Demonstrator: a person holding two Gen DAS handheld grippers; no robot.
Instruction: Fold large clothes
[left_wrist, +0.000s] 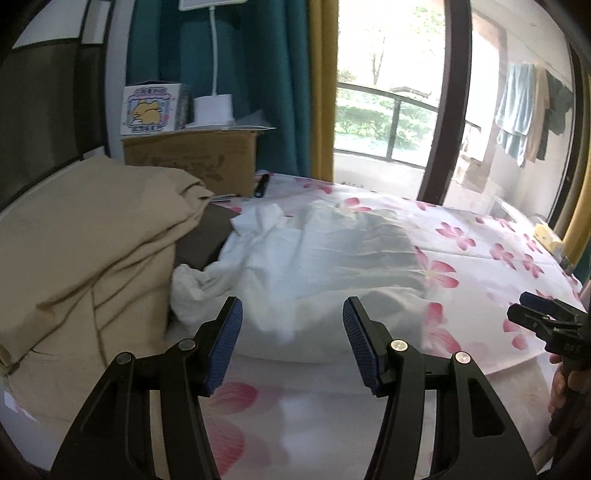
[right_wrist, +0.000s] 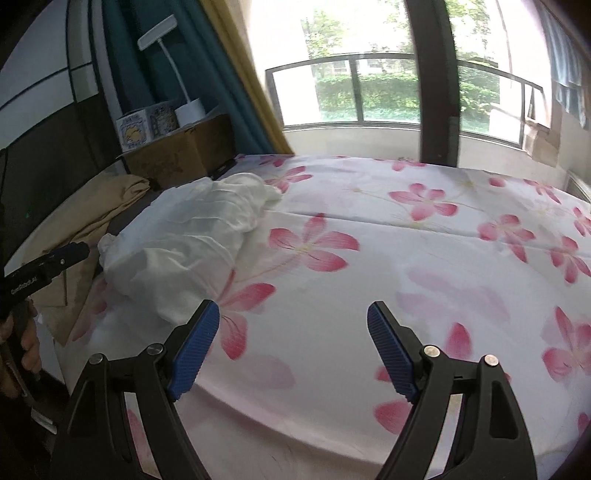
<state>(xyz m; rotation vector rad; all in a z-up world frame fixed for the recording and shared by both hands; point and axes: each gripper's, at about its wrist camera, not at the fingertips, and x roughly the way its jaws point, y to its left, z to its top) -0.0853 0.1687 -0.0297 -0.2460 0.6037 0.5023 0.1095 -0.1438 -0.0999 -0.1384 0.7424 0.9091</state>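
Left wrist view: the left gripper (left_wrist: 292, 343) hangs wide open and empty, jaws spread just short of the crumpled white cotton garment (left_wrist: 314, 254). The garment lies bunched on the pink-flowered white bedsheet (left_wrist: 480, 258), beside a tan folded blanket (left_wrist: 85, 240). A brown cardboard box (left_wrist: 192, 158) stands behind the garment.

Right wrist view: the right gripper (right_wrist: 293, 350) is equally wide open, holding nothing, over bare sheet to the right of the garment (right_wrist: 177, 258).

Judged step: approach before the first grasp; nothing folded yet. Next move calls for each gripper to find an edge or corner and spread the garment flat.
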